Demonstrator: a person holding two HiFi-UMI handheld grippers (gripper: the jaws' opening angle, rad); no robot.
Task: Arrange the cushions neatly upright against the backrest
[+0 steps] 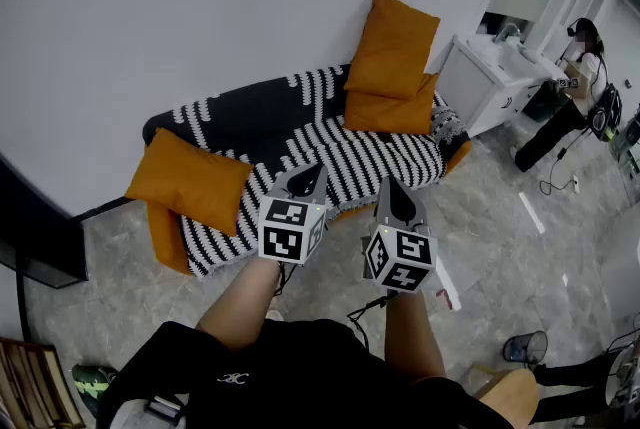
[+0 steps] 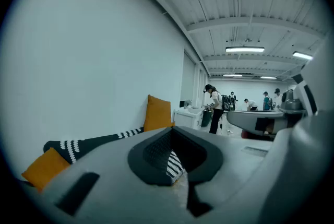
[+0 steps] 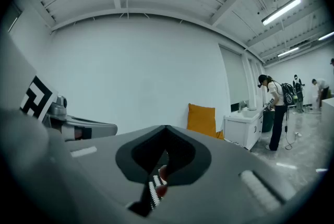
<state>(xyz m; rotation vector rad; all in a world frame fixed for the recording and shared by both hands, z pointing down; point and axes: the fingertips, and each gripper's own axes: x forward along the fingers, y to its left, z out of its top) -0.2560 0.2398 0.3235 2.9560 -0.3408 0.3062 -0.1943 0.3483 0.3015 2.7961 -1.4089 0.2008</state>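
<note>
Gripper L (image 1: pixel 306 179) beside gripper R (image 1: pixel 399 199), ~level

A white wall (image 1: pixel 200 7) and cabinet (image 1: pixel 482 85) rise from grey floor (image 1: pixel 500 247) beneath ceiling strip lights (image 2: pixel 245 49).

Nothing you can actually read here, tbh. The cubes on your left gripper (image 1: pixel 305 179) and right gripper (image 1: pixel 400 201), just in front of the sofa (image 1: pixel 360 165), only carry black-and-white square patterns, no letters or numbers. The tiny white emblem (image 1: pixel 235 379) on your black shirt (image 1: pixel 290 362), further back from the sofa, is too small to read.
</note>
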